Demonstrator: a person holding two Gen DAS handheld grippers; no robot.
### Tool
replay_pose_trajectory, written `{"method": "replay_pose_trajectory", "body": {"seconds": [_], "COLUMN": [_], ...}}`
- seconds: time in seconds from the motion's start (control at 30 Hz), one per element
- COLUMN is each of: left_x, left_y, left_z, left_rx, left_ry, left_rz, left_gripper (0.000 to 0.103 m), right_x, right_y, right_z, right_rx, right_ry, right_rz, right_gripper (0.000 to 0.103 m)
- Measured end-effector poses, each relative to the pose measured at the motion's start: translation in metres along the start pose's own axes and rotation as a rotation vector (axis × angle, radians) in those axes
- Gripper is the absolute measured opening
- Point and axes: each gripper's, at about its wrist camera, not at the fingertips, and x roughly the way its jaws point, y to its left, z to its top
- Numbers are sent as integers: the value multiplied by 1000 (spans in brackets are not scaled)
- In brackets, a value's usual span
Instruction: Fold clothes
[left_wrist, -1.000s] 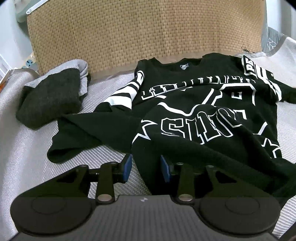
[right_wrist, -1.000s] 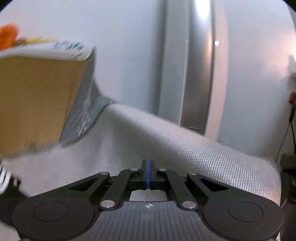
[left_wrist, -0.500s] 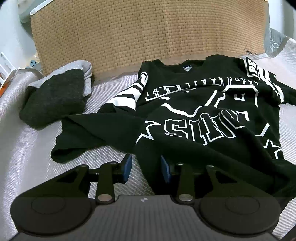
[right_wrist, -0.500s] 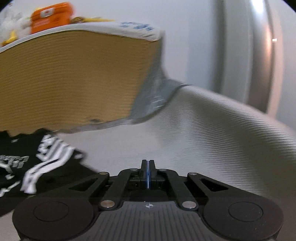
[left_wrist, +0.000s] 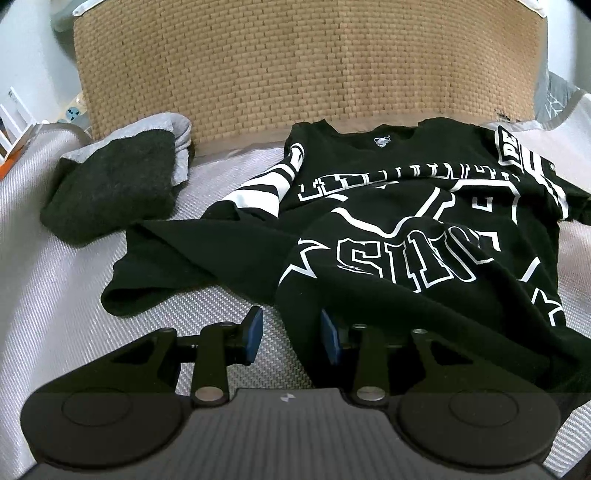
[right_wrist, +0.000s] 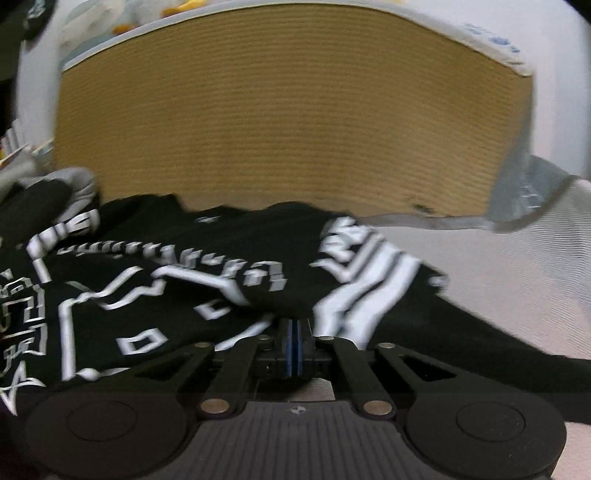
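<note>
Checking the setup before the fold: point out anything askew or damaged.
The black printed shirt lies rumpled, its striped sleeve folded in over the chest and its hem bunched near the left gripper. The woven headboard has a small dark tear at its lower right corner.

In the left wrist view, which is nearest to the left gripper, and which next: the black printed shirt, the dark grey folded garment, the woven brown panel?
From the left gripper:
1. Black printed shirt: its hem lies at the right finger, ahead and right.
2. Dark grey folded garment: far left.
3. Woven brown panel: upright at the back.
</note>
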Motion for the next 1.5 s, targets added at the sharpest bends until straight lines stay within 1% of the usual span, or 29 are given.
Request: {"method": "replay_pose_trajectory", "body": {"seconds": [0.13, 0.27, 0.33, 0.4, 0.47, 0.57, 0.73, 0.77, 0.83, 0.87, 0.9, 0.93, 0.97, 1.0, 1.03, 1.1, 1.17, 1.23, 1.33, 1.37, 1.4, 1.43, 1.5], "left_x": [-2, 1, 1, -2, -3, -3, 1, 1, 5, 9, 15, 19, 23, 27, 30, 34, 41, 50, 60, 61, 62, 64, 71], "left_y": [0, 0, -4, -7, -6, 0, 4, 5, 12, 15, 17, 18, 17, 19, 22, 31, 36, 36, 23, 17, 12, 8, 2], "left_z": [-1, 0, 0, 0, -1, -1, 0, 0, 3, 5, 7, 10, 13, 17, 21, 30, 37, 44, 51, 52, 52, 52, 52], "left_rx": [3, 2, 16, 40, 39, 10, -9, -14, -46, -55, -57, -46, -26, -29, -46, -110, -137, -108, 34, 89, 132, 165, 201], "left_ry": [-12, -2, -1, -15, -22, -22, 0, 3, 26, 41, 58, 57, 44, 32, 19, -4, -12, -4, 3, -4, -11, -8, 21], "left_rz": [8, 11, 44, 57, 54, 42, 17, 8, -44, -48, -36, -13, 18, 36, 44, 33, 47, 80, 140, 151, 146, 128, 108], "left_gripper": [39, 39, 39, 39, 40, 40, 40, 41, 47, 48, 50, 50, 52, 56, 56, 58, 60, 60, 62, 67, 74, 76, 76], "right_x": [9, 15, 19, 23, 30, 33, 38, 38, 38, 39, 40, 40, 40, 40, 40, 40, 40, 40, 40, 40, 40, 40, 40], "right_y": [16, 27, 33, 37, 40, 41, 45, 48, 53, 55, 54, 54, 53, 53, 52, 52, 52, 53, 53, 53, 53, 53, 54], "right_z": [-2, -6, -11, -16, -23, -27, -32, -33, -35, -36, -36, -36, -37, -37, -37, -37, -37, -38, -38, -38, -38, -38, -38], "right_rx": [23, 32, 38, 37, 24, 26, 3, -12, -44, -54, -57, -57, -53, -49, -46, -42, -41, -45, -49, -49, -48, -47, -45], "right_ry": [10, 23, 28, 36, 55, 66, 81, 76, 70, 73, 74, 75, 74, 73, 73, 72, 71, 69, 67, 67, 66, 65, 64], "right_rz": [27, 52, 52, 44, 34, 38, 32, 23, 4, 1, 1, 3, 5, 7, 8, 10, 10, 9, 6, 6, 6, 6, 6], "right_gripper": [3, 3, 3, 3, 3, 3, 5, 5, 5, 6, 6, 6, 6, 6, 6, 6, 6, 6, 6, 6, 6, 6, 6]}}
